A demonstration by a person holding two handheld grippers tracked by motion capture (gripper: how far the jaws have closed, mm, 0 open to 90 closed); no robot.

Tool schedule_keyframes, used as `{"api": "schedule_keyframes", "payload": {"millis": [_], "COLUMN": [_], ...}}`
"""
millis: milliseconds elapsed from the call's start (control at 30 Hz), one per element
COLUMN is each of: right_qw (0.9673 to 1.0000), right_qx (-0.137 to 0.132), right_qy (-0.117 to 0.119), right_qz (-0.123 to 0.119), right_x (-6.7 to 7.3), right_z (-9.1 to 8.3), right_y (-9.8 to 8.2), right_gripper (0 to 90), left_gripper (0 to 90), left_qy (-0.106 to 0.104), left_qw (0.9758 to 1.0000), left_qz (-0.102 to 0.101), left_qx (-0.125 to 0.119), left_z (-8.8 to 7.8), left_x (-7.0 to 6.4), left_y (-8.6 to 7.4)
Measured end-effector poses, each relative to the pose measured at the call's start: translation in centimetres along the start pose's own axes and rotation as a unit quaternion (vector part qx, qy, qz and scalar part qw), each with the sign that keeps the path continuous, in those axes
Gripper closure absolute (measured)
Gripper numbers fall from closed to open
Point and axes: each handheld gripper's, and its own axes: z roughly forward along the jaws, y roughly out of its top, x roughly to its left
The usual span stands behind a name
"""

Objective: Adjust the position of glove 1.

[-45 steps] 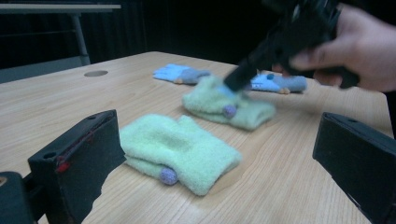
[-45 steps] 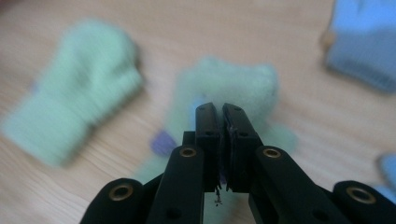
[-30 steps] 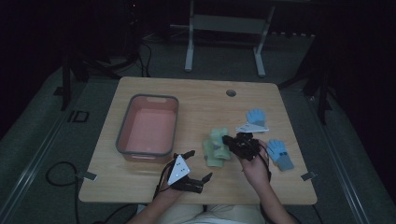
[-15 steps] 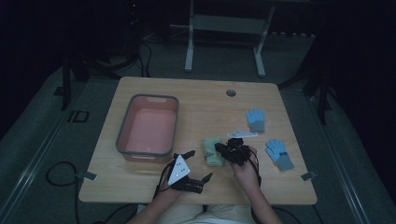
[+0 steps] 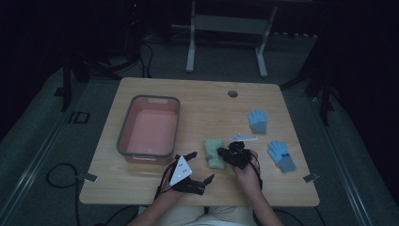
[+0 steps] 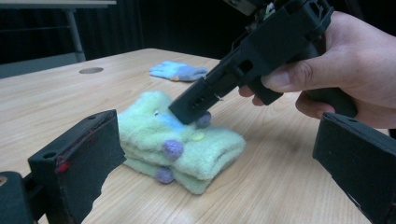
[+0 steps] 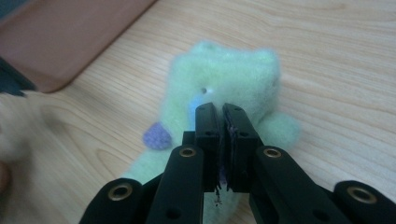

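A fuzzy green glove (image 5: 214,151) with purple fingertips lies folded on the wooden table (image 5: 197,101), near the front middle. My right gripper (image 5: 229,153) is shut, and its closed tips (image 7: 222,109) rest on top of the glove (image 7: 224,79). The left gripper view shows that black nose pressing onto the folded glove (image 6: 187,149). My left gripper (image 5: 197,167) stands open just left of the glove, its two jaws wide apart on either side of it (image 6: 217,154), touching nothing.
A pink bin (image 5: 149,125) with a grey rim stands at the left. Two blue gloves (image 5: 258,120) (image 5: 281,155) lie at the right, with a thin white strip (image 5: 243,138) between them and my right hand. A round hole (image 5: 232,93) marks the far side.
My right gripper has come down and moved left onto the green glove, which now lies more compactly folded. The left gripper has stayed where it was.
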Motion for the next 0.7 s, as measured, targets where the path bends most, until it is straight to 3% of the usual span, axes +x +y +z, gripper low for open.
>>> {"api": "schedule_keyframes", "payload": {"millis": [133, 200, 300, 367, 400, 433, 467, 500, 533, 600, 633, 700], "right_qw": [1.0000, 0.9999, 0.9993, 0.9978, 0.9978, 0.9965, 0.9958, 0.9958, 0.9947, 0.9942, 0.9936, 0.9903], "right_qx": [-0.001, -0.007, -0.024, -0.044, -0.044, -0.057, -0.059, -0.059, -0.064, -0.062, -0.064, -0.093], "right_qy": [0.005, 0.010, 0.022, 0.040, 0.040, 0.050, 0.060, 0.060, 0.070, 0.073, 0.074, 0.083], "right_qz": [0.003, 0.000, -0.015, -0.030, -0.030, -0.035, -0.036, -0.036, -0.041, -0.048, -0.056, -0.062], "right_x": [-0.4, -0.5, -0.4, -0.6, -0.6, -1.0, -1.3, -1.3, -1.7, -2.3, -2.5, -3.1], "right_z": [0.0, -0.4, -1.3, -2.1, -2.1, -2.8, -3.1, -3.1, -3.6, -3.8, -3.9, -4.0], "right_y": [-0.1, 0.1, 0.5, 0.9, 0.9, 1.2, 1.4, 1.4, 1.7, 2.0, 2.2, 2.5], "right_gripper": [84.4, 80.7, 56.0, 42.0, 42.0, 30.6, 25.0, 25.0, 17.1, 17.1, 17.2, 17.3], "left_gripper": [1.4, 4.4, 6.5, 14.4, 16.0, 16.0, 16.1, 16.0, 16.1, 16.9, 17.8, 25.1], "left_qy": [-0.005, -0.005, -0.021, -0.014, -0.014, -0.041, -0.045, -0.045, -0.056, -0.068, -0.079, -0.088], "left_qw": [0.9999, 0.9996, 0.9978, 0.9977, 0.9977, 0.9968, 0.9956, 0.9956, 0.9924, 0.9879, 0.9842, 0.9777], "left_qz": [0.011, 0.002, -0.010, 0.006, 0.006, 0.019, 0.033, 0.033, 0.059, 0.076, 0.087, 0.117], "left_qx": [0.003, 0.028, 0.062, 0.065, 0.065, 0.066, 0.075, 0.075, 0.092, 0.116, 0.132, 0.151], "left_z": [-0.1, -0.1, 0.2, 0.4, 0.4, 0.5, 0.7, 0.7, 1.3, 2.1, 2.5, 3.3], "left_x": [-0.2, -0.2, -0.1, -0.4, -0.4, -0.3, -0.4, -0.4, -0.3, -0.1, 0.1, 0.2], "left_y": [0.0, 0.2, 0.8, 1.3, 1.3, 1.7, 2.0, 2.0, 2.4, 2.7, 2.8, 2.9]}}
